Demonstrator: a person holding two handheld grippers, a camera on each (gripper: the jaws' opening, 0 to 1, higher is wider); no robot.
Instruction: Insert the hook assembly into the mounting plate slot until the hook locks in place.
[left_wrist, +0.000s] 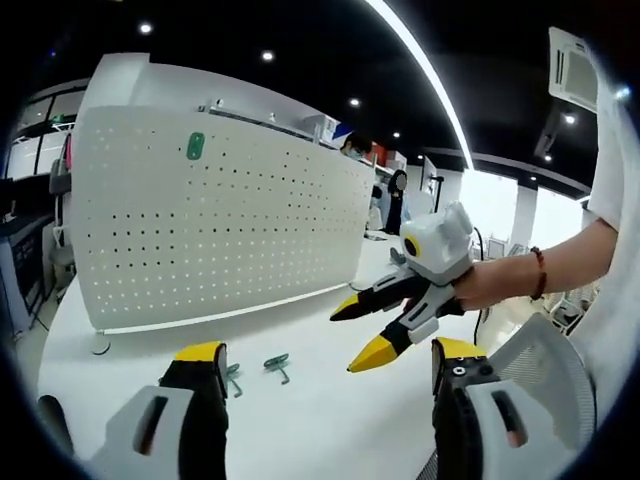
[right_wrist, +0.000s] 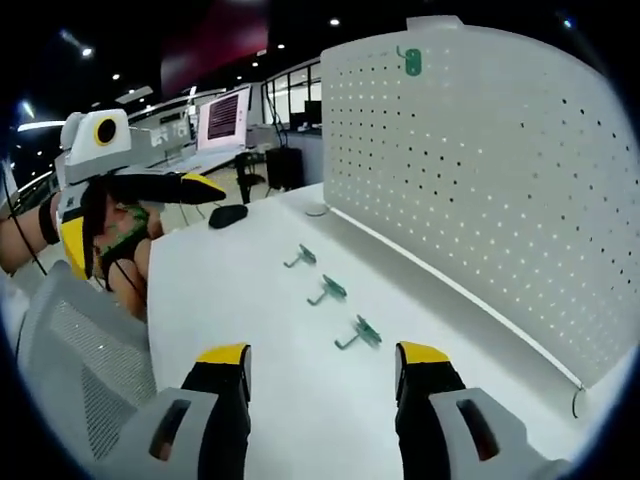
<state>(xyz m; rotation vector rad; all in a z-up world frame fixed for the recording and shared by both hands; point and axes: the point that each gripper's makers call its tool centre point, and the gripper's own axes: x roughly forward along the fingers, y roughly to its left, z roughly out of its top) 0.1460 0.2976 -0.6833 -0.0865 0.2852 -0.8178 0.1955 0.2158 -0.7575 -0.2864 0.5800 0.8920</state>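
A white pegboard plate (left_wrist: 220, 220) stands upright on the white table (left_wrist: 310, 430), with one green hook (left_wrist: 195, 146) fixed near its top. Two loose green hooks (left_wrist: 278, 365) (left_wrist: 233, 378) lie in front of it, just beyond my left gripper (left_wrist: 328, 350), which is open and holds nothing. My right gripper (left_wrist: 360, 335) comes in from the right, open, held by a hand. In the right gripper view the pegboard plate (right_wrist: 480, 170) carries the mounted hook (right_wrist: 412, 62). Three loose hooks (right_wrist: 301, 257) (right_wrist: 330, 291) (right_wrist: 362, 333) lie in a row ahead of my open right gripper (right_wrist: 323, 352). The left gripper (right_wrist: 140, 215) hovers far left.
A grey mesh chair back (right_wrist: 70, 350) (left_wrist: 540, 370) stands at the table's near edge. A black mouse (right_wrist: 228, 215) lies at the table's far end, with a monitor (right_wrist: 222, 118) behind it. The pegboard's round foot (right_wrist: 317, 210) rests on the table.
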